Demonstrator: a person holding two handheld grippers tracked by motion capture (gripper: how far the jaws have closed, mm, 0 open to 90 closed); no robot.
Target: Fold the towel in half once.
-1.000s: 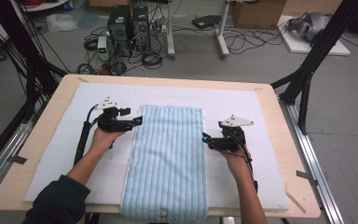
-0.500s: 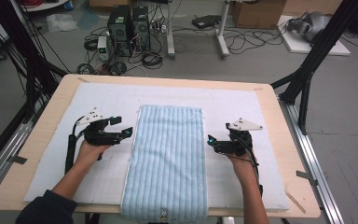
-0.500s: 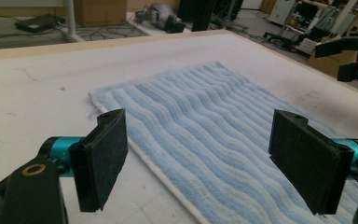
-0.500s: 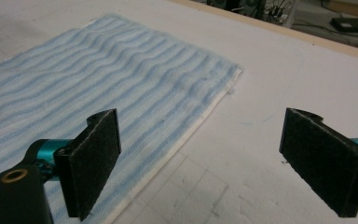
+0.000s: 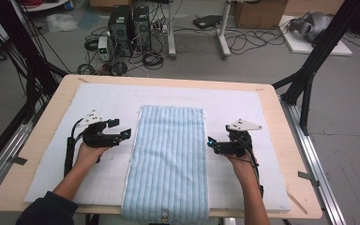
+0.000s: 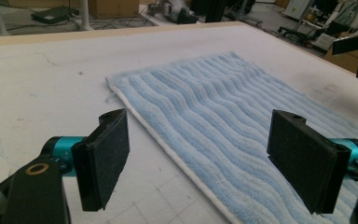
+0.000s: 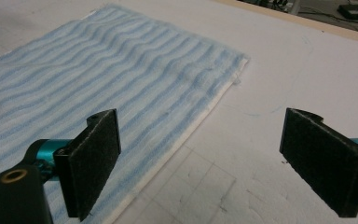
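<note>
2 tongs flank a light blue striped towel (image 5: pixel 168 164) that lies flat on the white mat (image 5: pixel 243 101) covering the table (image 5: pixel 281 154). The towel's long axis runs from the table's near edge toward its far edge; its near end hangs slightly over the near edge, and its far end stops well short of the far edge.

Left tongs (image 5: pixel 126 133) sit just beside the towel's left long edge, pointing across at it, jaws wide apart with nothing between them; in the left gripper view the white hem passes between the 2 pads. Right tongs (image 5: pixel 211 140) sit just beside the right long edge, jaws also wide apart and empty, having just been opening, with the hem running under the gap in the right gripper view.

Both hands stand about equally near, each at roughly mid-length of its own side. Judging from this, the coming move is likely a pinch on each long edge. Bare mat lies open on both sides and beyond the far end, leaving room to fold or drag.
</note>
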